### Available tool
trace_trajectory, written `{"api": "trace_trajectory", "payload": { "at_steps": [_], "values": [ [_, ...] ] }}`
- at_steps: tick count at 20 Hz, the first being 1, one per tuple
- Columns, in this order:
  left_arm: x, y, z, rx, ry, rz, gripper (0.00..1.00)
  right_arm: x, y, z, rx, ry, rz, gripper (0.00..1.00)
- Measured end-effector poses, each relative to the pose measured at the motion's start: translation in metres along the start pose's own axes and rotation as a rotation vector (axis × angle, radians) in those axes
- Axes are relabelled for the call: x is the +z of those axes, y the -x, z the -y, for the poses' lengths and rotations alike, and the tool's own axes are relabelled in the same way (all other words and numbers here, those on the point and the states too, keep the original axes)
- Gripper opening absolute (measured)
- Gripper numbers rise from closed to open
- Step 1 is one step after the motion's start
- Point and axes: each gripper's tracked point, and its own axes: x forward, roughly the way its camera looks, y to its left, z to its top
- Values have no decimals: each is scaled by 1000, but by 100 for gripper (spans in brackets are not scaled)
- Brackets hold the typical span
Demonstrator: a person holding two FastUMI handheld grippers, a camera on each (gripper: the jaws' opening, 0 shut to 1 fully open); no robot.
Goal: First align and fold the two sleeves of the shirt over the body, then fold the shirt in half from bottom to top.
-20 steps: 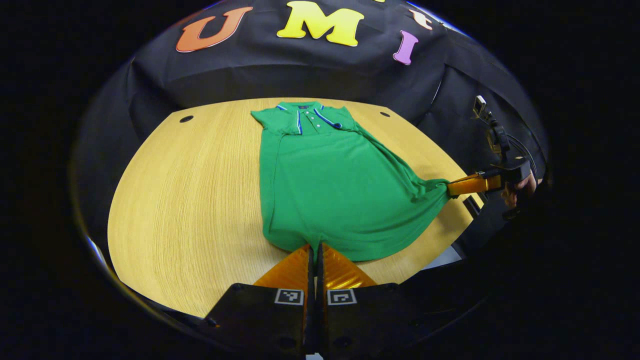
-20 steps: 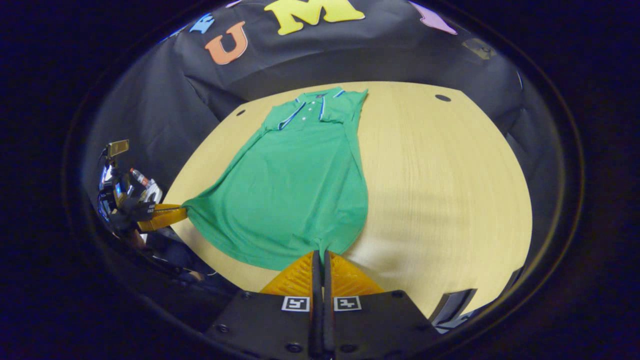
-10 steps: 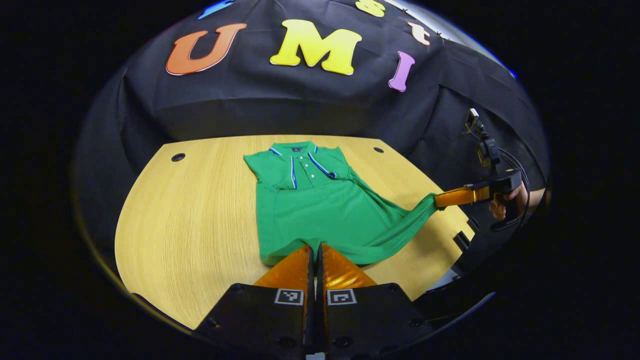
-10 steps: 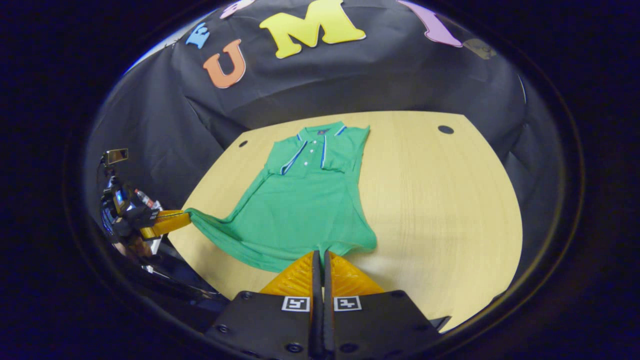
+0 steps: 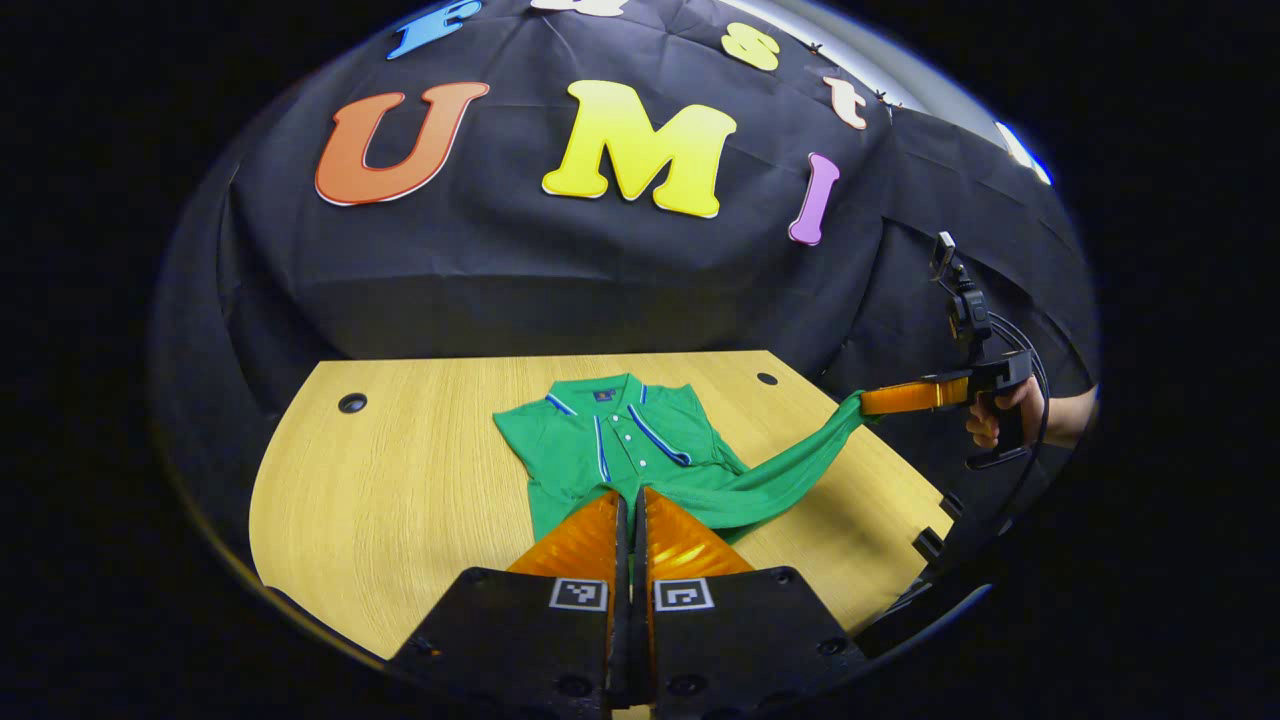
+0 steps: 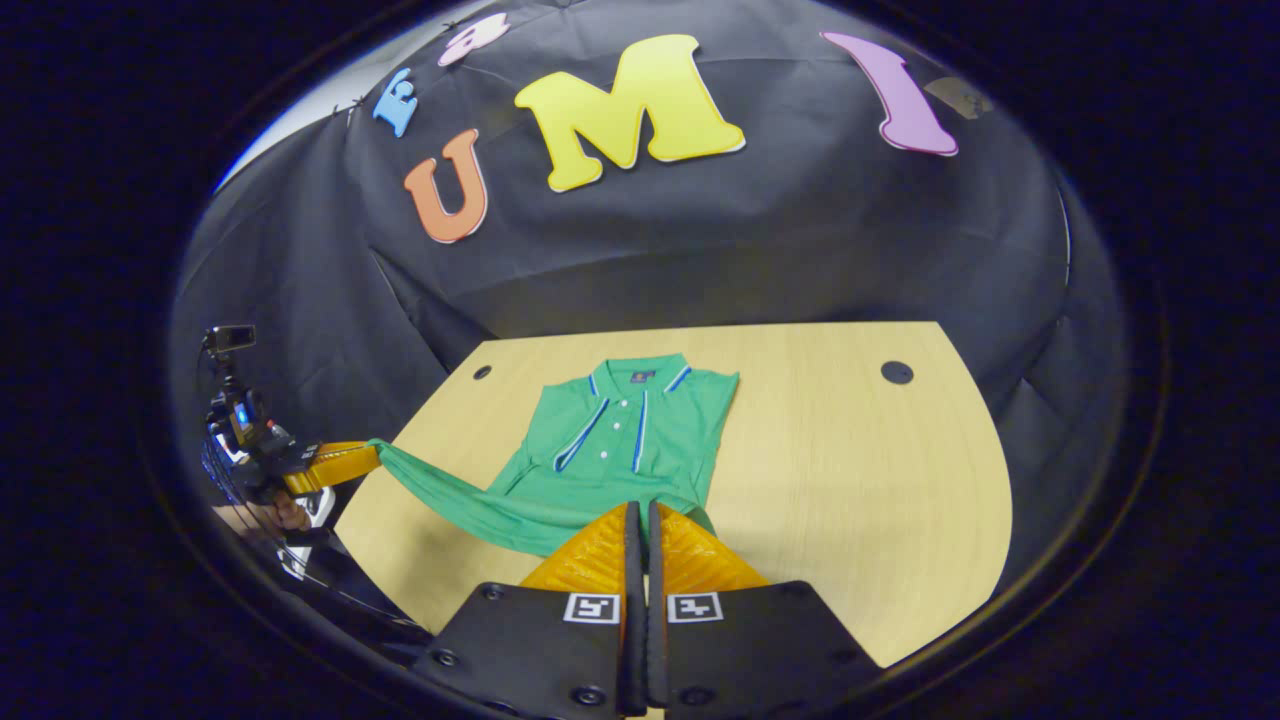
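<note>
Both your grippers are clamped on the green shirt's [image 5: 620, 445] hem: left gripper [image 5: 630, 500] and right gripper [image 6: 640, 512] hold it raised above the table [image 6: 850, 480], collar end lying flat.

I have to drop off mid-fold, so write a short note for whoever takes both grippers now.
Left gripper: shut on the shirt's hem.
Right gripper: shut on the hem's other corner.
Green shirt: collar end flat on the wooden table, sleeves already folded in, bottom lifted off the table and stretched between the grippers.
Left to do: carry the hem to the collar, lay it flat, release.
</note>
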Motion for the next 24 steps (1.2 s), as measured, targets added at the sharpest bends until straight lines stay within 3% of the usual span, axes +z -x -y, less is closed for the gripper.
{"api": "trace_trajectory", "payload": {
  "at_steps": [7, 11, 15, 24],
  "values": [
    [68, -56, -44, 33, 18, 92, 3, 83, -61, 10, 8, 25, 69, 3],
    [85, -96, -81, 83, 42, 128, 3, 113, -108, 24, -3, 19, 117, 3],
    [76, -149, -118, 128, 81, 130, 3, 119, -164, 45, -22, 9, 137, 3],
    [14, -249, -172, 245, 127, 60, 3, 79, -283, 96, -106, 51, 58, 3]
  ]
}}
